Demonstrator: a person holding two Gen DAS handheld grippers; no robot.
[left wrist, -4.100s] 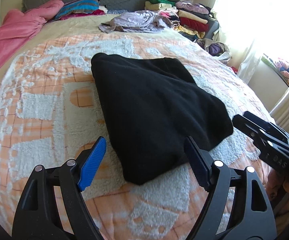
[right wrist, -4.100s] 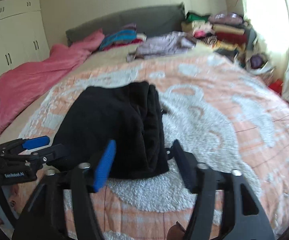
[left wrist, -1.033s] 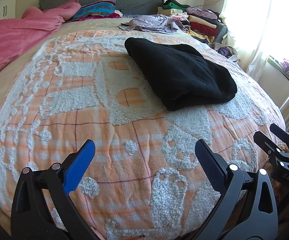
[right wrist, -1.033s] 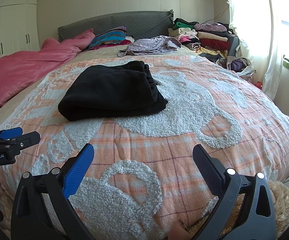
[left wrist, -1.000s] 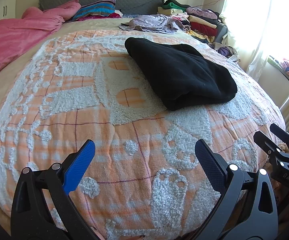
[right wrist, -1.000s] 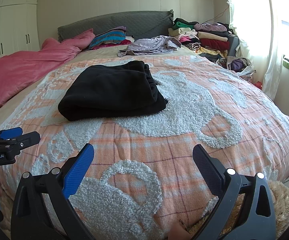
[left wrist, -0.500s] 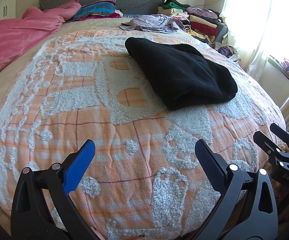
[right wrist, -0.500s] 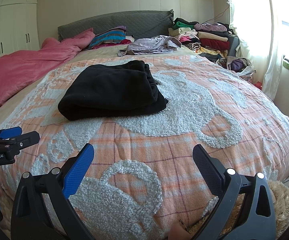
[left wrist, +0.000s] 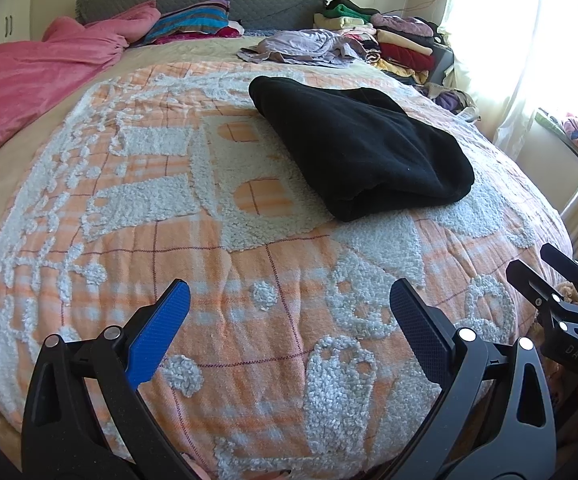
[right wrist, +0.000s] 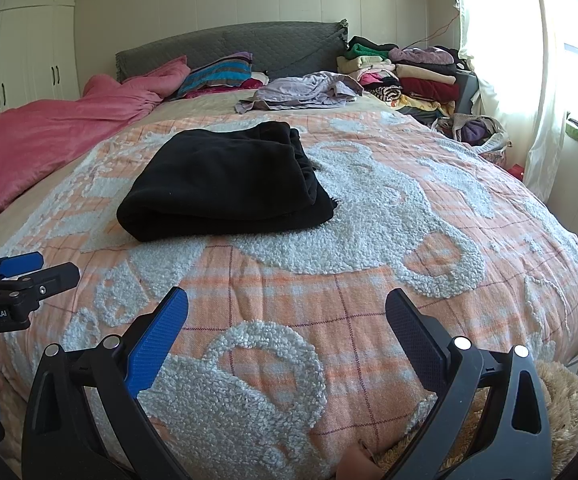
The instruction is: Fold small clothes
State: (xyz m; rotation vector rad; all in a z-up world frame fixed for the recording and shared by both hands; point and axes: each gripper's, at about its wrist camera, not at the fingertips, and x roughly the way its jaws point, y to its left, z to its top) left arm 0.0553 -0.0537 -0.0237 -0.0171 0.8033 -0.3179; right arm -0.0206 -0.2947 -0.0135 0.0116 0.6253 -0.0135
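A folded black garment [left wrist: 363, 150] [right wrist: 225, 184] lies on the orange and white bedspread [left wrist: 209, 216] [right wrist: 369, 248], past the middle of the bed. My left gripper [left wrist: 287, 312] hangs open over the near edge of the bed, well short of the garment, with nothing between its fingers. My right gripper [right wrist: 287, 314] is open too, empty, at the foot of the bed. Each gripper shows in the other's view: the right one at the right edge [left wrist: 557, 292], the left one at the left edge [right wrist: 21, 272].
A pink blanket [left wrist: 37, 80] covers the left side. Striped pillows [right wrist: 217, 74] and a crumpled lilac garment [right wrist: 305, 92] lie near the grey headboard [right wrist: 229, 46]. Stacked folded clothes [right wrist: 405, 76] sit at the back right, beside a bright curtained window [right wrist: 509, 60].
Over four seconds both grippers have drawn back from the black garment to the foot of the bed. In the last second nothing has visibly moved.
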